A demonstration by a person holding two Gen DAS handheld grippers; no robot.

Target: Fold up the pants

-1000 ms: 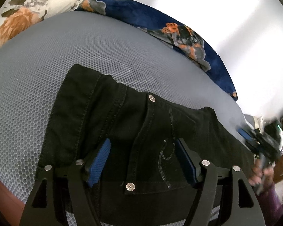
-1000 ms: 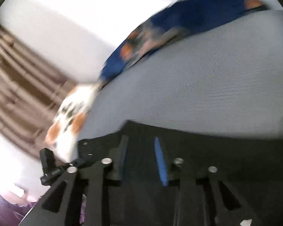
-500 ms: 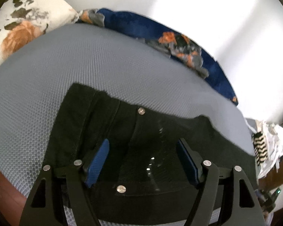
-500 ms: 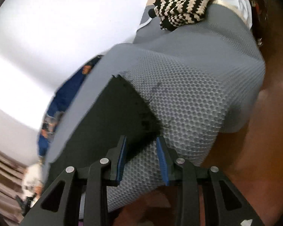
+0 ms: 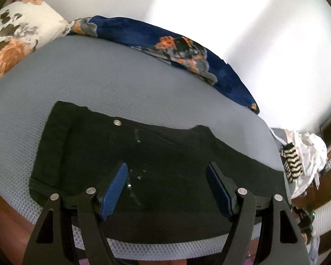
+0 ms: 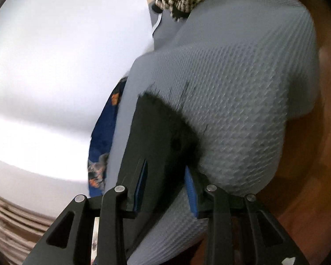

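Grey honeycomb-textured bedding [image 5: 125, 84] covers a bed set against a white wall [image 5: 242, 22], and it is on this bedding that the black pants [image 5: 165, 154] lie flat, stretched lengthwise along the near edge; measured from the pants, everything else falls into place. At the pants' waist end a silver button [image 5: 117, 122] shows on the upper edge, with faint pale stitching just below it; the far end of the pants is a frayed leg hem [image 6: 176, 110], seen in the right wrist view with loose threads straggling onto the grey cover.

Over the waist part of the pants the left gripper [image 5: 167, 187] hangs with its blue pads set wide apart, nothing pinched between them, the dark cloth merely lying beneath; at the hem end the right gripper [image 6: 166, 183] has its pads drawn partway together with the pants' edge between them, though whether the pads actually press on the cloth I cannot tell, the picture being blurred there.

Beyond the pants, towards the wall, a navy floral blanket [image 5: 187, 50] runs along the bed; past the waist end sits a white floral pillow [image 5: 17, 37]; past the hem end lies a black-and-cream striped knit [image 5: 291, 161] beside some white cloth [image 5: 309, 150]; brown wood floor [image 6: 309, 176] shows below the bed's edge.
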